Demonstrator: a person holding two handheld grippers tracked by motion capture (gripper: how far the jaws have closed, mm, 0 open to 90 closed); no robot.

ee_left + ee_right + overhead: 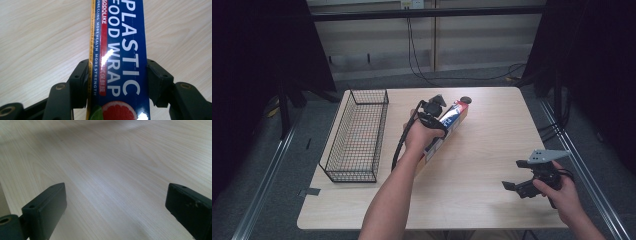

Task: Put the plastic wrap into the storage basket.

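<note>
A long blue box of plastic food wrap [451, 124] lies slanted over the middle of the wooden table [492, 200], its far end raised. My left gripper [435, 121] is shut on the box. In the left gripper view both black jaws press the sides of the blue box [120, 65], whose white lettering runs up the frame. My left gripper [117, 82] holds it above the table [37, 37]. My right gripper [514, 176] rests near the table's front right, open, with bare table [112, 182] between its wide-set jaws [115, 207].
A black wire basket [357, 135] stands along the table's left side, with nothing in it. A small dark round thing [466, 100] sits near the far edge, behind the box. Cables run across the floor beyond the table.
</note>
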